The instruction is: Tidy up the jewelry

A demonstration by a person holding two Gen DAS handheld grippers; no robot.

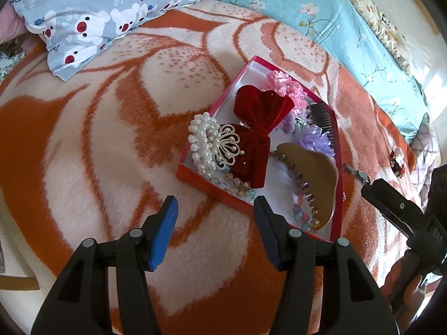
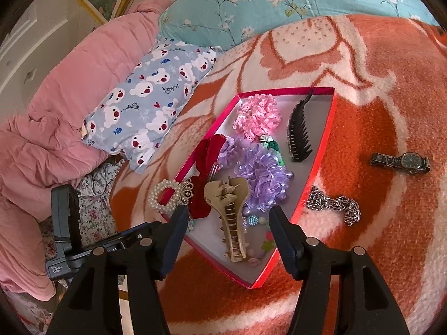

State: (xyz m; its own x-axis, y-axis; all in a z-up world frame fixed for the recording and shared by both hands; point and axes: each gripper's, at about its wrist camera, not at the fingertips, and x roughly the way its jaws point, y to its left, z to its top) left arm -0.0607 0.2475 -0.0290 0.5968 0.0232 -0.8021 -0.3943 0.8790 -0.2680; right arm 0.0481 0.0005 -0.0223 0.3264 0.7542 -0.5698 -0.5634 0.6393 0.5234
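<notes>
Jewelry box [image 2: 321, 150], red with a pale floor, lies open on an orange-and-cream blanket [image 2: 377, 106], at the centre of both views. Inside it, in the right wrist view: a pink scrunchie [image 2: 258, 117] at 12 o'clock, a black comb clip [image 2: 299, 139] at 1 o'clock, a purple scrunchie [image 2: 262, 176] at centre, a tan claw clip [image 2: 230, 215] at 6 o'clock, a red velvet bow [image 2: 205, 167] at 9 o'clock. A pearl hair tie [image 2: 164, 198] sits across the box's near-left rim. Outside the box, at 3 o'clock in that view, a wristwatch [image 2: 399, 162] lies well apart, and a silver chain [image 2: 333, 205] lies just beside the right wall. Left gripper [image 1: 215, 231] hovers over the blanket by the box's near corner, fingers spread, nothing between them. Right gripper [image 2: 227, 240] hovers above the box's near end, fingers spread either side of the claw clip, not touching it. A bear-print pillow [image 1: 92, 14] lies at 11 o'clock.
</notes>
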